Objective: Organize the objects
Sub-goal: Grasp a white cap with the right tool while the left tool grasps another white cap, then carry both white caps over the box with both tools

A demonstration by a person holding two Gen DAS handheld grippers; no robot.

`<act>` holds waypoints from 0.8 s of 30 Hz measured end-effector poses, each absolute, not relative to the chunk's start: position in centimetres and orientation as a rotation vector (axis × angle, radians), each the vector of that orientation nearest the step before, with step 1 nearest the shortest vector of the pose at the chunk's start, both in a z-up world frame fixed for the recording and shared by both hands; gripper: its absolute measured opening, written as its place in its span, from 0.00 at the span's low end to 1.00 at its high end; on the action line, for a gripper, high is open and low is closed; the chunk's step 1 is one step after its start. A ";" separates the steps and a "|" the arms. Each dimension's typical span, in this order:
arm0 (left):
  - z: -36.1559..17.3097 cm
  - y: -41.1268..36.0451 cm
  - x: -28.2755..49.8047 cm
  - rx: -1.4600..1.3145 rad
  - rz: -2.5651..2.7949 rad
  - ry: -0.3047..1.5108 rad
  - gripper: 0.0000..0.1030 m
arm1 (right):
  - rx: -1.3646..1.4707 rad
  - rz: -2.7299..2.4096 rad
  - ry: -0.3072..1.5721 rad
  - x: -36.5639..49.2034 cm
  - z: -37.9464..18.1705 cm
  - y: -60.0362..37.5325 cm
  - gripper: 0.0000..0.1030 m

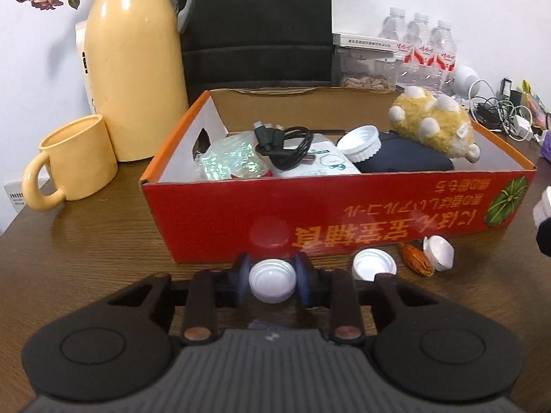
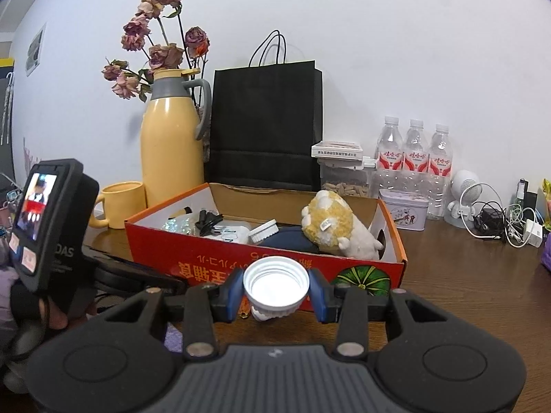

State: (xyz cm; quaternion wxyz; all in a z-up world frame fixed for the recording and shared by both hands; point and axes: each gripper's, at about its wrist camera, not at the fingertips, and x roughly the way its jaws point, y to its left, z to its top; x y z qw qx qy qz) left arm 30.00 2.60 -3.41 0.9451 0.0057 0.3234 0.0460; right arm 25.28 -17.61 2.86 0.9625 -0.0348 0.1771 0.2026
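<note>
Both grippers are clamped on caps: left gripper (image 1: 272, 280) pinches a small white plastic bottle cap (image 1: 272, 280), right gripper (image 2: 275, 289) grips a wider white ribbed lid (image 2: 275, 284), red cardboard box (image 1: 310, 220) straight ahead.

The right gripper (image 2: 275, 294) holds a white cap (image 2: 275, 284) between its two blue fingers (image 2: 231, 294), with the open side of the cap facing up. Behind the cap is a red box (image 2: 193, 258) on a brown table (image 2: 465, 292). In the box lie a yellow stuffed toy (image 2: 332, 225), a black cable (image 2: 206, 223), a white lid (image 2: 263, 231) and a dark blue thing (image 2: 292, 241). A yellow jug (image 2: 168, 144) with dried flowers (image 2: 162, 34) and a yellow mug (image 2: 118, 204) stand at the back left. A black bag (image 2: 265, 127) stands behind the box. Three water bottles (image 2: 415, 161) stand by the wall on the right. On the left is the other gripper's little screen (image 2: 36, 206).
</note>
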 end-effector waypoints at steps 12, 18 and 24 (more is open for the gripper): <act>-2.5 2.1 28.5 0.023 0.079 0.599 0.28 | -0.070 0.412 0.355 25.1 2.9 -17.6 0.38; -1.3 1.6 27.2 0.030 0.059 0.542 0.28 | -0.073 0.412 0.356 25.2 2.9 -17.6 0.38; 1.3 0.9 25.5 0.035 0.029 0.436 0.28 | -0.080 0.404 0.343 25.4 3.4 -17.7 0.38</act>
